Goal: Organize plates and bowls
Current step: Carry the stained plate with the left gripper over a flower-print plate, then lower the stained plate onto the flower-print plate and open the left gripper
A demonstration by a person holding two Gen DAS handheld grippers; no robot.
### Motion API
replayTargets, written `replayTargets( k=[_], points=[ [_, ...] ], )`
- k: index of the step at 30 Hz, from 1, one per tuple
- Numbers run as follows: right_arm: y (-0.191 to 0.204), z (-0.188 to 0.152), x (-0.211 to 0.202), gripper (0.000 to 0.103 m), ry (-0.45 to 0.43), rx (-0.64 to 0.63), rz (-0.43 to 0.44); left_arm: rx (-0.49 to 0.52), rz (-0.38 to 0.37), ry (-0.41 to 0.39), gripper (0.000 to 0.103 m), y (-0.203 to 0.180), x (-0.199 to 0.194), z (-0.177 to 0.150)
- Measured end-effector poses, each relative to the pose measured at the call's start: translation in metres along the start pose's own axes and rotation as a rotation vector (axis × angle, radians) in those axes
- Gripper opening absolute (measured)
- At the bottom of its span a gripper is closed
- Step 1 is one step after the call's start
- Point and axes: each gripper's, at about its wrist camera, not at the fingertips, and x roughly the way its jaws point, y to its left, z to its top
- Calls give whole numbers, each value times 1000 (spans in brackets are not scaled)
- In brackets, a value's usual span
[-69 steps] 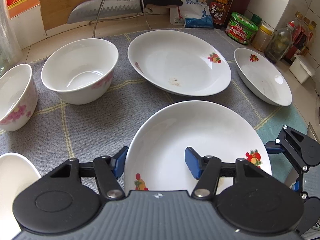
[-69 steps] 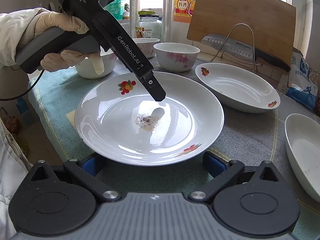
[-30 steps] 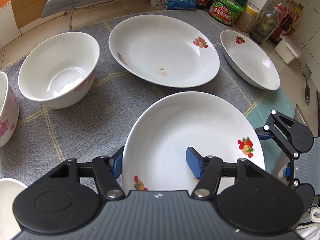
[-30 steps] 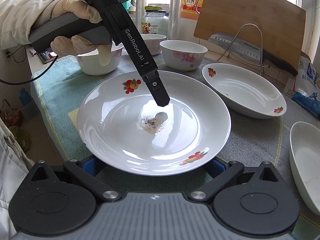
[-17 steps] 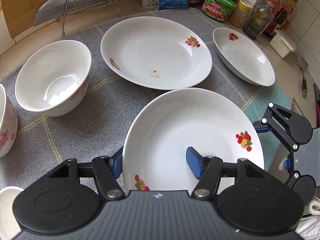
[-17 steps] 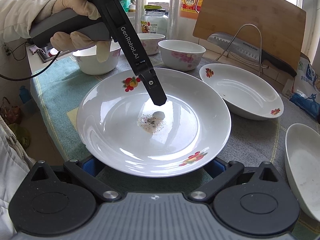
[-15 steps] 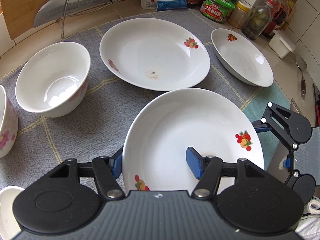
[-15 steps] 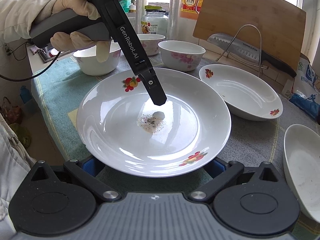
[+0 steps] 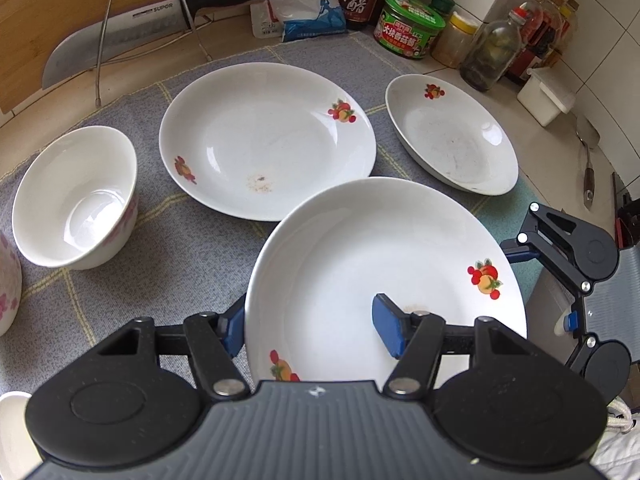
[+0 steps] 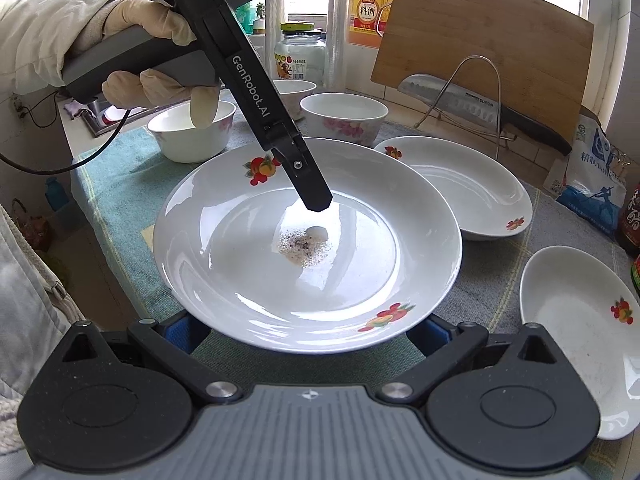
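Left wrist view: left gripper fingers clamped across the plate rim.

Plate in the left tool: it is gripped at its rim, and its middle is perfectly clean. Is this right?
Not quite. The left tool grips the plate at its rim, but its middle is dirty: the right wrist view shows dark specks there.

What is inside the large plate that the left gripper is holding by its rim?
The held plate holds only a small patch of dark specks and residue at its centre. One pad of the left gripper sits inside the rim. Whatever lies beneath the plate is covered.
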Motion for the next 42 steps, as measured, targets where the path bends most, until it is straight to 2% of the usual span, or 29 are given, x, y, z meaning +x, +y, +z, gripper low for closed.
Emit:
replayTargets(
  k=[10, 24, 32, 42],
  points=[
    [-35, -10, -26, 103, -18, 27, -55, 65, -21, -26, 62, -35, 11, 39],
    [-91, -41, -59, 103, -16, 100, -175, 206, -82, -18, 62, -86, 61, 114],
    [-116, -59, -69, 103, -6, 146, -225, 262, -108, -2, 62, -108, 90, 138],
    [-135, -67, -69, 103, 5, 199, -238, 269, -131, 21, 62, -113, 120, 157]
  ],
)
